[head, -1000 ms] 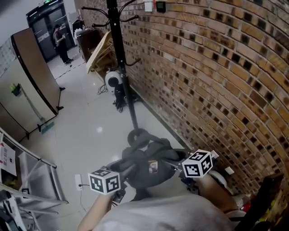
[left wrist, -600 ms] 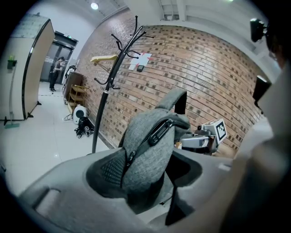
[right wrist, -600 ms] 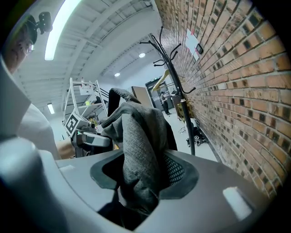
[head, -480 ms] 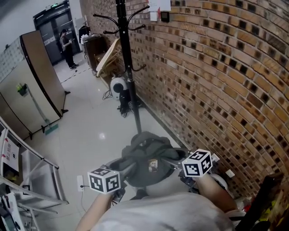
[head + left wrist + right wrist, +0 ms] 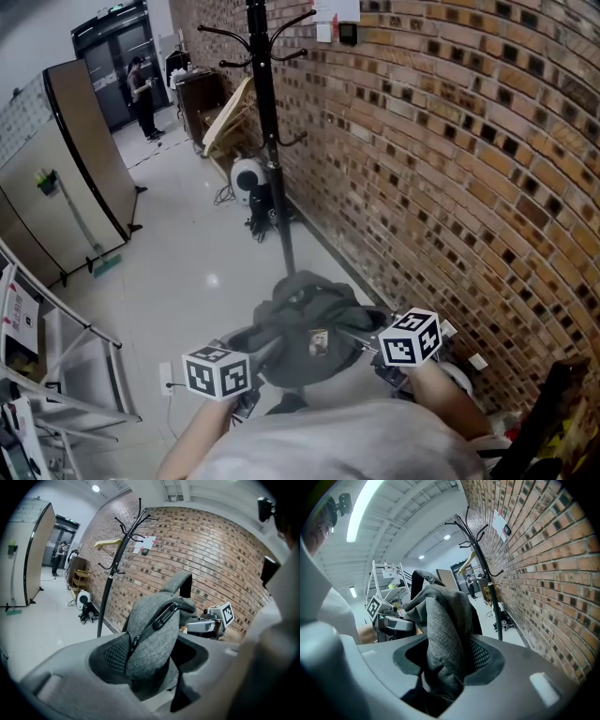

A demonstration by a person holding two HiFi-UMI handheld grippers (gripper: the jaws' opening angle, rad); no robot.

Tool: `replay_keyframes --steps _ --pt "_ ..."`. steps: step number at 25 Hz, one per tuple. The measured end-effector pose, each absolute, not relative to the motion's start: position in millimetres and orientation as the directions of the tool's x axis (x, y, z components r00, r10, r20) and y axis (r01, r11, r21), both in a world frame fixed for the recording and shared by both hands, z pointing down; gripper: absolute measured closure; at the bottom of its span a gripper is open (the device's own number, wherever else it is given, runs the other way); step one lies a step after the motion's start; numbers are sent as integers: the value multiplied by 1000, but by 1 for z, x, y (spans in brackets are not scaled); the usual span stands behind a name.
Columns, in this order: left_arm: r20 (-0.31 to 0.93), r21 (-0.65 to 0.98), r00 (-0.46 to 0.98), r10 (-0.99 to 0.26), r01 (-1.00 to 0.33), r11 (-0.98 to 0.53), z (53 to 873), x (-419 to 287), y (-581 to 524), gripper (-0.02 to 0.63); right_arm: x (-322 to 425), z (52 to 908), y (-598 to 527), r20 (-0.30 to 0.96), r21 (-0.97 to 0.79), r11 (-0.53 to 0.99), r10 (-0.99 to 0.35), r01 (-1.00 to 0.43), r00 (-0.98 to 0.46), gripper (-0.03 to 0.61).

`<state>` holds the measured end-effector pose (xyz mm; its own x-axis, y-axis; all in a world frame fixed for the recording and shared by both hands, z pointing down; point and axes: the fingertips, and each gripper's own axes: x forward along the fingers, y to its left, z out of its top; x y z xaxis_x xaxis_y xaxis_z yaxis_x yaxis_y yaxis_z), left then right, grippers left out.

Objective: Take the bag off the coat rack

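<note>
**Item: grey bag, off the rack, held by two claws**

**Location.** The bag [image 5: 309, 328] sits at 6 o'clock in the head view, close to the person's body and above the floor [image 5: 178, 272]. The coat rack [image 5: 265, 103] stands at 12 o'clock against the brick wall [image 5: 450, 141], well apart from the bag. Its visible hooks are bare.

**Grip.**
- The left claw [image 5: 149, 665] is clamped on a thick fold of grey fabric. The zip [image 5: 161, 616] runs up just above the jaws.
- The right claw [image 5: 440, 667] is likewise closed on a bunched fold at the bag's other side.
- Neither claw appears to hold a handle or strap.

**Risks (judged).**
- Soft fabric may creep out of either pinch, since the load hangs on folds and not on a firm edge.
- If one claw slackens, the whole weight would likely swing onto the other and tear free, dropping the bag to the floor.
- Pulling the claws apart would strain both pinches.
- A loop at the top of the bag could snag if it is carried past a hook.

**Pose.** The forearms are tucked near the torso. The left marker cube [image 5: 217, 373] is at 7 o'clock and the right marker cube [image 5: 411, 337] at 5 o'clock. The claws face each other across the bag, roughly level.
</note>
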<state>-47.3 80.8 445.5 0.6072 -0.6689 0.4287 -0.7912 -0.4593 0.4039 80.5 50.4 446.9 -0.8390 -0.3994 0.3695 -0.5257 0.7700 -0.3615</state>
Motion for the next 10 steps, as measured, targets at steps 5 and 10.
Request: replay_keyframes --steps 5,10 --pt "429 401 608 -668 -791 -462 445 -42 79 362 86 447 49 369 -361 770 -400 -526 -839 383" --pt "430 402 612 -664 -788 -467 443 -37 81 362 91 446 51 369 -364 767 -402 -529 -838 383"
